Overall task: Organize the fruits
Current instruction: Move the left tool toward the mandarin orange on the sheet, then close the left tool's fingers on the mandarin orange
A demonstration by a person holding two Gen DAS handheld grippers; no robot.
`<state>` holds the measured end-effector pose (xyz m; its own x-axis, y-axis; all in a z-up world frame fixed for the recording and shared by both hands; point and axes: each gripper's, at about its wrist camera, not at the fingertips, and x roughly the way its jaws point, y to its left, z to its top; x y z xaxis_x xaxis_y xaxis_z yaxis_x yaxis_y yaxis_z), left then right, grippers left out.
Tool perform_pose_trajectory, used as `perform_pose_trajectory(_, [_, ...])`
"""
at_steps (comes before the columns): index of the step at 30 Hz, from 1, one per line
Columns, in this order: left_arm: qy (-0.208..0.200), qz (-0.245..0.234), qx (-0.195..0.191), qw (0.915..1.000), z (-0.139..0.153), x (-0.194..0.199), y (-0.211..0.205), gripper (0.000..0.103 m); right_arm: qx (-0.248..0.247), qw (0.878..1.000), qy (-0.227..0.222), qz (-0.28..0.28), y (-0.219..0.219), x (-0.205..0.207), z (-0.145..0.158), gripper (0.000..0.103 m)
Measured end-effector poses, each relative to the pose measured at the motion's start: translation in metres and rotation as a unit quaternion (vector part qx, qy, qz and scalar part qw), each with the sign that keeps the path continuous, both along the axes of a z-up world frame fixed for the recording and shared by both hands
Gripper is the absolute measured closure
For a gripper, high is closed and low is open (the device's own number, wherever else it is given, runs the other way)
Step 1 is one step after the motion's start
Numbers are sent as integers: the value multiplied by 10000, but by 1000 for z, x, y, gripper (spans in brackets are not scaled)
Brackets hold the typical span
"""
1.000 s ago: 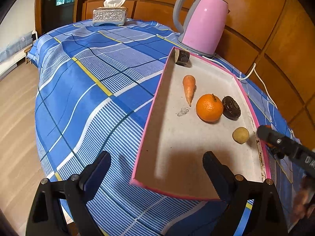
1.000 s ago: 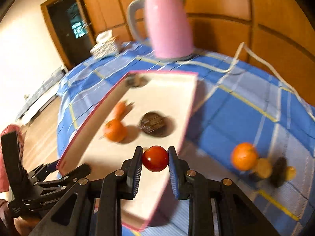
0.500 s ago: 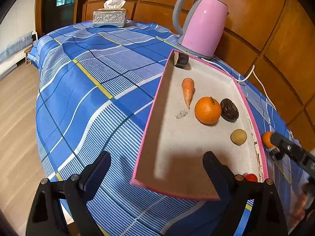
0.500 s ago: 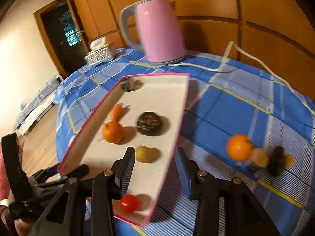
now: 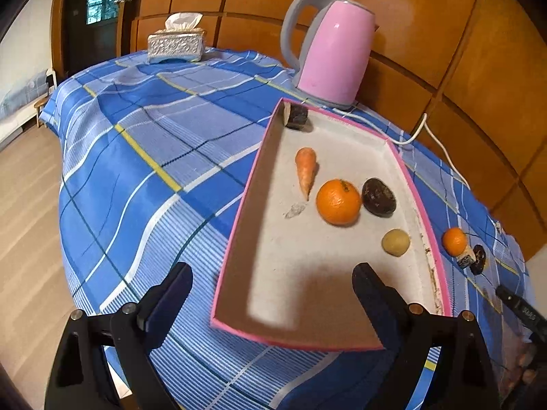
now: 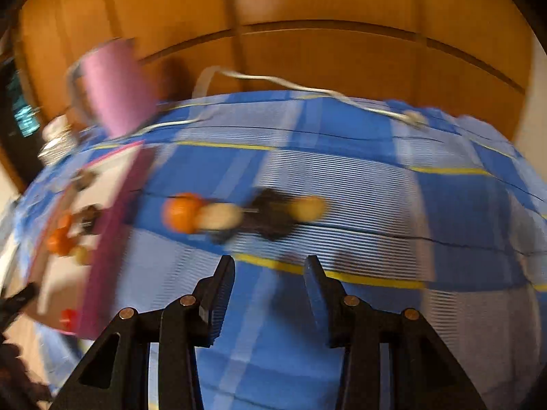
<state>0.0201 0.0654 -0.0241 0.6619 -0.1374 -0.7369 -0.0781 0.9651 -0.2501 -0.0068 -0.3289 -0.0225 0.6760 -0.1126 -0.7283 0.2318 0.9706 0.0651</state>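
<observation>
Pink-rimmed tray (image 5: 239, 239) already holds several fruits; one cluster (image 6: 239, 215) waits on the cloth beside its right edge. My right gripper (image 6: 270, 273) and left gripper (image 5: 273, 283) gape wide, empty.

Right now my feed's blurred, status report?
Both grippers, left and right, open, empty. Right faces orange outside tray. Path clear.

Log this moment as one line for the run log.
left gripper: open, empty, over pink-rimmed tray | right gripper: open, empty, facing loose small orange on blue plaid tablecloth
</observation>
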Motion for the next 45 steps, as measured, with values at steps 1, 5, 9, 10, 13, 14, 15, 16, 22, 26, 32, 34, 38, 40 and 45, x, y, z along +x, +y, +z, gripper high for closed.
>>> perform_pose_trajectory(1, [-42, -20, 16, 10000, 2, 0, -1, 8, -90, 9996, 20, -267, -13, -5, -2, 60])
perform_pose_trajectory(5, [-174, -209, 45, 9996, 13, 4, -7, 8, -257, 9936, 136, -1091, -50, -18, -7, 60])
perform_pose_trajectory(9, [-324, -579, 139, 9977, 26, 7, -25, 8, -356, 9825, 245, -1811, -80, -30, -16, 60])
perform_pose_trajectory(10, [-358, -685, 154, 9969, 29, 8, -30, 8, -384, 9799, 265, -1941, -85, -33, -19, 60])
perform_pose_trajectory(13, [-438, -1095, 182, 9929, 37, 12, -50, 8, -358, 9749, 318, -2176, -98, -41, -28, 60])
perform_pose_trajectory(14, [-448, -1286, 177, 9905, 40, 15, -59, 8, -373, 9749, 253, -2179, -98, -43, -29, 59])
perform_pose_trajectory(15, [-441, -1410, 177, 9889, 42, 17, -65, 8, -417, 9746, 238, -2186, -97, -43, -29, 58])
perform_pose_trajectory(16, [-431, -1557, 182, 9867, 44, 20, -73, 8, -466, 9745, 228, -2184, -96, -43, -30, 58])
perform_pose_trajectory(22, [-349, -2606, 302, 9643, 53, 37, -134, 20, -548, 9746, 0, -2173, -94, -44, -36, 52])
perform_pose_trajectory(26, [36, -3114, 214, 9500, 43, 56, -174, 39, -515, 9747, -65, -2172, -95, -42, -36, 50])
perform_pose_trajectory(32, [423, -3184, 81, 9470, 26, 84, -211, 45, -498, 9747, -129, -2175, -94, -43, -37, 49])
perform_pose_trajectory(34, [527, -3146, 51, 9477, 20, 91, -217, 45, -494, 9750, -142, -2163, -94, -43, -38, 48])
perform_pose_trajectory(38, [667, -2927, 138, 9538, 7, 106, -231, 45, -492, 9753, -161, -2149, -94, -43, -38, 46])
perform_pose_trajectory(40, [703, -2903, 115, 9543, 1, 111, -236, 43, -486, 9753, -174, -2148, -93, -43, -38, 46])
perform_pose_trajectory(45, [692, -2867, 66, 9555, -6, 118, -250, 39, -475, 9753, -200, -2149, -93, -43, -38, 46])
